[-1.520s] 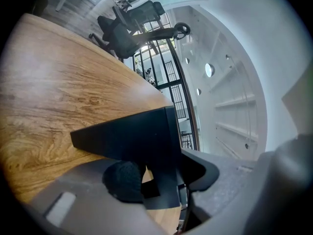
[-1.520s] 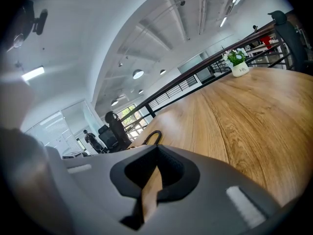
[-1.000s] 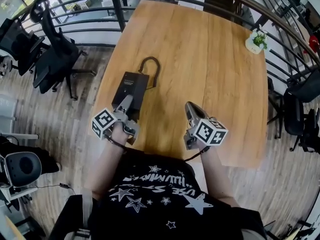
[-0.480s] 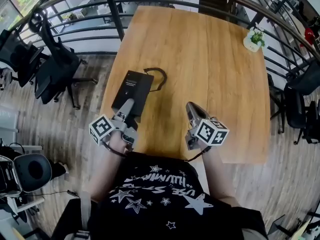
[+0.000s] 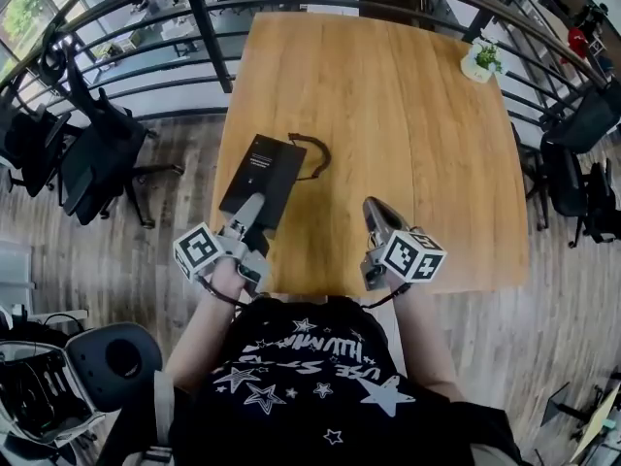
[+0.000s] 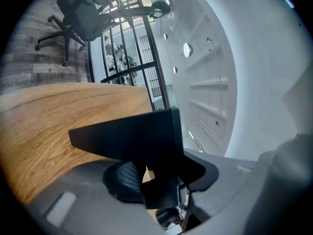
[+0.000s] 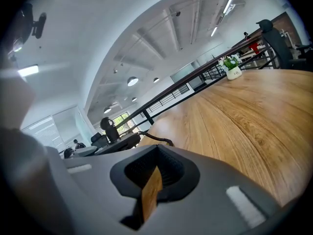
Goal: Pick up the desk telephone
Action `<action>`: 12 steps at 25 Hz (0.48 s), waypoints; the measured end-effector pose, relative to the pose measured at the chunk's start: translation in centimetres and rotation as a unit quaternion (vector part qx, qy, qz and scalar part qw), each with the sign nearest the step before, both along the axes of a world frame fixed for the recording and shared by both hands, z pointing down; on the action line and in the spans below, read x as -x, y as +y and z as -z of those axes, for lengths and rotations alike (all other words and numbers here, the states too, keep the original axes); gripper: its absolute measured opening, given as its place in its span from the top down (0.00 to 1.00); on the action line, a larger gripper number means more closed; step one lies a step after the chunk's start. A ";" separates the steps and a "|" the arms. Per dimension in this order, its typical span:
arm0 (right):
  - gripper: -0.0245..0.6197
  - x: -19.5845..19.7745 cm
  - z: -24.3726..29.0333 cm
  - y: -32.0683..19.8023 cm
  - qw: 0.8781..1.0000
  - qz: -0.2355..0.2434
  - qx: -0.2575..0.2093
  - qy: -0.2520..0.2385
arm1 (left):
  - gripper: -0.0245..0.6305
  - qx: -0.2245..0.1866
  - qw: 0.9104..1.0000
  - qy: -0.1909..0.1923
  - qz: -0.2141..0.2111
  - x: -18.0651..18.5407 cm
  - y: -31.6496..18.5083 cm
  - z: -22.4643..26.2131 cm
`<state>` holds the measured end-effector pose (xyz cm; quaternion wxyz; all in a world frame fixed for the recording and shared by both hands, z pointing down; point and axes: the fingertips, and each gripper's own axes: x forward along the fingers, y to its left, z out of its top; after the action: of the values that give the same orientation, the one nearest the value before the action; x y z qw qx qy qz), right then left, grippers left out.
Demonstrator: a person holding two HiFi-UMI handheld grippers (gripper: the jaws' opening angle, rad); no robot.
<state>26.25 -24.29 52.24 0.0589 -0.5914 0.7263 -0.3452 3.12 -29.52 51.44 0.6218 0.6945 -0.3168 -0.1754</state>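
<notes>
Table [image 5: 408, 134] fills the middle of the head view, wood, mostly bare; railing [image 5: 209, 22] runs round its far side; office chairs [image 5: 92, 153] stand on the floor out at 9 o'clock.

Desk telephone [image 5: 262, 168] is at the table's 8 o'clock, close to the left edge, long axis running roughly 1 to 7.

Left gripper [image 5: 249, 209] is on the phone's 7 o'clock end; jaws clamped on that near edge at a middling width; black slab wedged between them in the left gripper view. Makes sense: that's the end nearest the person and thin enough to pinch. That view shows wood below the gripped edge, so I judge that end is raised and tilted; can't tell whether the far end is off the table.

Right gripper [image 5: 373, 209] hovers at the table's 6 o'clock, well apart from the phone; fingers drawn to a thin slit with only wood showing through; holding nothing. Probably parked as spare support.

Coiled cord [image 5: 312, 153] loops off the phone's 1 o'clock corner and lies on the table; likely to drag on a higher lift.

Small potted plant [image 5: 481, 61] sits at the 1 o'clock corner, out of the way.

Hard to read: handset and base not separable; keypad just dark; left pads hidden behind the slab; cord's far end not visible.
</notes>
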 end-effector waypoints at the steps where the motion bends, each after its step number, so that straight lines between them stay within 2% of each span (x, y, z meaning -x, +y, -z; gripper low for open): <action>1: 0.96 0.4 0.1 0.1 1.000 -0.004 0.001 0.001 | 0.66 -0.002 1.000 0.001 -0.006 0.3 0.0 0.1; 12: 0.96 4.4 0.9 1.5 0.999 -0.038 0.006 0.019 | 0.66 -0.007 0.998 0.022 -0.064 2.8 0.1 0.5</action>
<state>21.86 -22.80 51.30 0.0545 -0.6256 0.7020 -0.3360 0.33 -29.40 50.96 0.6339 0.7136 -0.2566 -0.1521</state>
